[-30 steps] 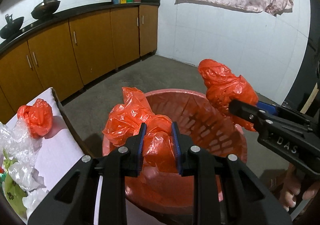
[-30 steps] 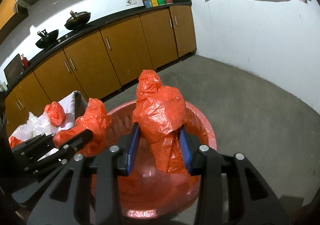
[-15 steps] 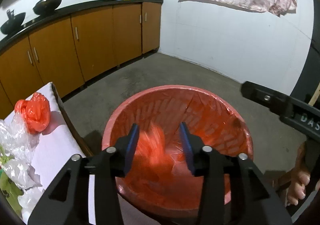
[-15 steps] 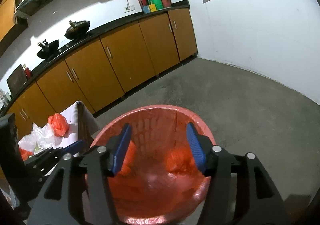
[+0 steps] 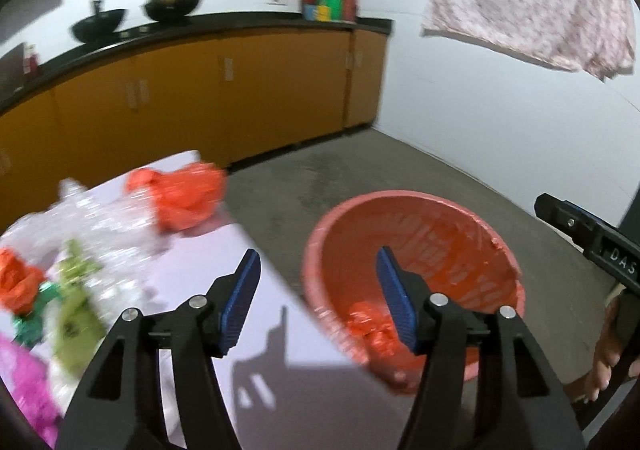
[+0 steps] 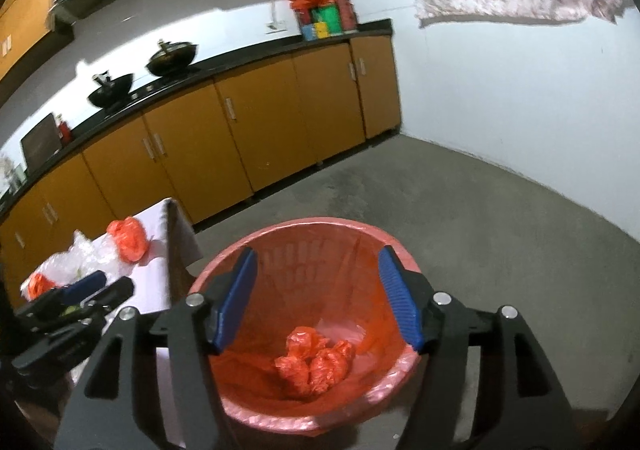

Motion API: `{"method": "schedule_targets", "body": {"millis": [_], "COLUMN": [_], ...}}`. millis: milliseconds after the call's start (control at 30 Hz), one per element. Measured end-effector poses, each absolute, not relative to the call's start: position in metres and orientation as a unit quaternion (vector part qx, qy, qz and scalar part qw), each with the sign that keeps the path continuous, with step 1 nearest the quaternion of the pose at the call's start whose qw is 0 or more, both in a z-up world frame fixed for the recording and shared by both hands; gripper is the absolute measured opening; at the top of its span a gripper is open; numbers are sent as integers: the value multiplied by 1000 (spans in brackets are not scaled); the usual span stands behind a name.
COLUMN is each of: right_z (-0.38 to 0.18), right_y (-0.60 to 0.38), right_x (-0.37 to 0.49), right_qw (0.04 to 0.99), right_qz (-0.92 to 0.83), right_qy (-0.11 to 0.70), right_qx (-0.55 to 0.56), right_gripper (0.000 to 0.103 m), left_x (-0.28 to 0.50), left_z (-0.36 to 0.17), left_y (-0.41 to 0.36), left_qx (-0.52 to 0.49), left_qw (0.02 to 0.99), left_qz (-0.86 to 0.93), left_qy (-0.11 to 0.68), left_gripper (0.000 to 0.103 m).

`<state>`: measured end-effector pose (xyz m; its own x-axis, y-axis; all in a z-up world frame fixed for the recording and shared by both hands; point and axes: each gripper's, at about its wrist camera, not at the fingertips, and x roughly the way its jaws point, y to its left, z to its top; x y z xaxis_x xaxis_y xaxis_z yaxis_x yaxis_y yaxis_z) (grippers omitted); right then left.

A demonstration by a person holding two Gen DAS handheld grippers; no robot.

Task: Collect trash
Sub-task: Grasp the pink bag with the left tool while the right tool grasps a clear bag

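Both grippers are empty and their jaws are opening, nothing between the blue pads. Right gripper (image 6: 316, 298) hangs directly above the red basket (image 6: 240, 250), which stands on the grey floor lined with a red plastic bag; that position makes sense for dropping trash straight in, since anything let go there falls inside the rim. Two crumpled red plastic bags (image 6: 314, 360) lie touching each other at the bottom of the liner, below and between its fingers, glossy and creased into loose wads.

Left gripper (image 5: 318, 294) is angled toward the white-covered table (image 5: 304, 354) to the basket's left, its right finger over the basket's near edge and its left finger over the tabletop. Ahead and to its left, more trash waits on the cloth: another scrunched red plastic bag (image 5: 180, 196) near the table's far edge, clear crinkled plastic wrap (image 5: 100, 218) just beside it, a green wrapper (image 5: 74, 314) and something pink (image 5: 24, 382) at the near corner, all motion-blurred. Judging by that aim, the table's litter is the next target.
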<state>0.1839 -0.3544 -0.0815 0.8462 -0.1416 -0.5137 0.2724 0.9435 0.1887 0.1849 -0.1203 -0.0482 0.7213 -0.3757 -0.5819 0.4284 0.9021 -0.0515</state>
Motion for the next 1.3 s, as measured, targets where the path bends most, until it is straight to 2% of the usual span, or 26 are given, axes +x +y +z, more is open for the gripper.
{"method": "schedule_targets", "body": {"millis": [200, 500, 700, 933, 1067, 1133, 1233, 1300], "right_z": [-74, -83, -93, -98, -101, -104, -106, -108], "right_y": [-312, -233, -186, -154, -145, -139, -132, -126], "right_x": [182, 186, 189, 194, 195, 197, 200, 203], "right_qw": [960, 955, 948, 943, 940, 938, 935, 933], "right_qz": [-55, 35, 76, 94, 97, 99, 105, 110], "right_qy": [252, 279, 299, 315, 323, 327, 334, 338], "right_qx": [109, 90, 82, 61, 56, 56, 56, 53], "right_gripper": [63, 63, 63, 63, 63, 63, 63, 63], "left_x": [152, 113, 124, 146, 147, 145, 141, 137], "left_z": [-36, -34, -71, -110, -123, -127, -127, -125], "left_y": [-55, 41, 100, 126, 130, 131, 138, 144], "left_qx": [19, 42, 30, -8, -20, -24, -33, -36], "left_qw": [948, 968, 950, 929, 925, 924, 925, 927], "left_qz": [-142, -7, 59, 51, 35, 28, 27, 34], "left_qy": [283, 248, 306, 368, 378, 381, 377, 372], "left_gripper": [67, 82, 82, 82, 74, 57, 47, 45]}}
